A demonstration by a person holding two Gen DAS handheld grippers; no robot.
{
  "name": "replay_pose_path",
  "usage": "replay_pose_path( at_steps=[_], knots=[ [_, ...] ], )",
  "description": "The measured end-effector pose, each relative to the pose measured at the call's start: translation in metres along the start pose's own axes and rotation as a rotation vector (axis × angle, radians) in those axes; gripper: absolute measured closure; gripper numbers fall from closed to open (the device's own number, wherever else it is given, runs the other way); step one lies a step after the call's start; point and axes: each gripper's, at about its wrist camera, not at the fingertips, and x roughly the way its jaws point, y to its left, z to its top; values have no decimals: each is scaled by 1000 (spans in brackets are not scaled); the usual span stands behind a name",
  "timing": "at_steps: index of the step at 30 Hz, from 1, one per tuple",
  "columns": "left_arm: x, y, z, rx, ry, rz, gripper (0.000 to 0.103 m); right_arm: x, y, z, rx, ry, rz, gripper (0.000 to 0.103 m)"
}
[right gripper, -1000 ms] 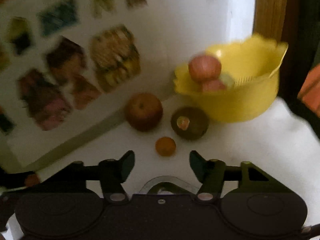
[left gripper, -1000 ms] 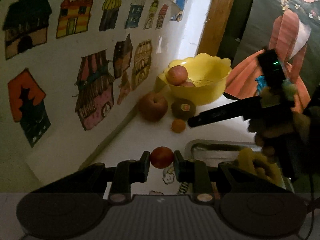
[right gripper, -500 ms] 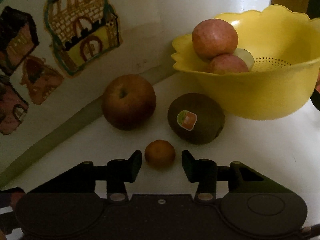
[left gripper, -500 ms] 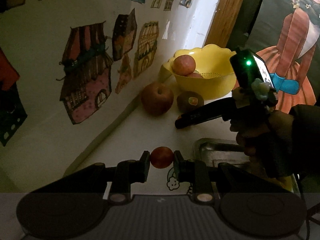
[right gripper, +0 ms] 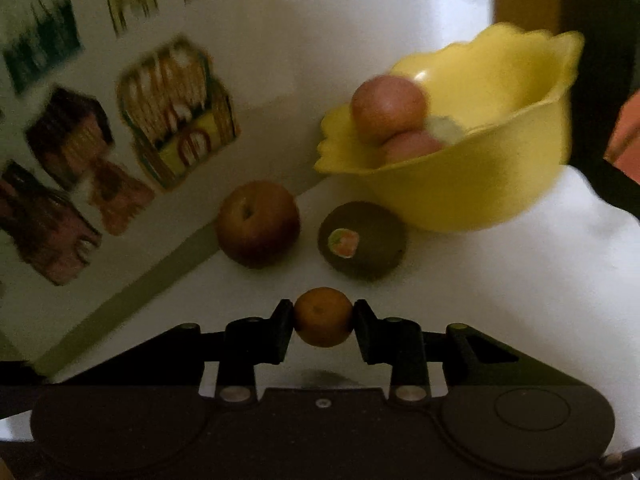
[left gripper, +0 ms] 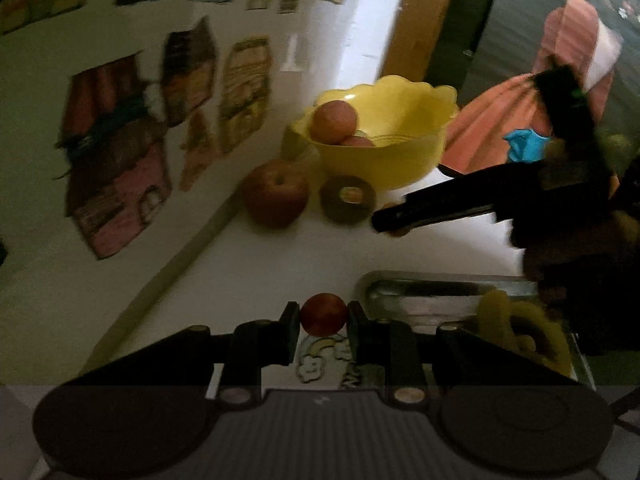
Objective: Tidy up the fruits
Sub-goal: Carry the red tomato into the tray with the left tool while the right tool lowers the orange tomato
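Left tool (left gripper: 323, 316) is clenched on a small red fruit (left gripper: 323, 314), held above the white worktop (left gripper: 256, 272) beside a metal tray (left gripper: 400, 286); yellow fruit in the tray is blurred and part hidden. Right tool (right gripper: 323, 320) grips a small orange (right gripper: 323, 317). Beyond it, near the worktop's back edge by the wall, lie an apple (right gripper: 258, 224) and a stickered kiwi (right gripper: 362, 240). Behind them a yellow bowl (right gripper: 480, 184) holds two peaches, the lower half hidden.
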Motion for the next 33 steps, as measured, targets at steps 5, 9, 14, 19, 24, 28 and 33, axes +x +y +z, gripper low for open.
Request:
replay_pose_path(
  at_steps=[5, 9, 14, 19, 24, 28, 33],
  knots=[
    [12, -24, 3, 41, 10, -39, 75, -55, -18, -26, 10, -67, -35, 68],
    [30, -42, 0, 76, 31, -68, 75, -78, -40, -54, 17, -63, -83, 68],
    [46, -60, -1, 116, 53, -73, 75, -82, -62, -83, 66, -56, -118, 68],
    [52, -71, 0, 122, 76, -56, 75, -87, -72, -96, 124, -54, -120, 68],
    [59, -75, -1, 132, 90, -44, 75, -87, -70, -105, 101, -43, -141, 68],
    [63, -76, -2, 132, 107, -35, 75, -84, -64, -107, 49, -42, -160, 68],
    [67, -77, -2, 131, 129, -21, 75, -77, -61, -108, 42, -27, -165, 68]
  ],
)
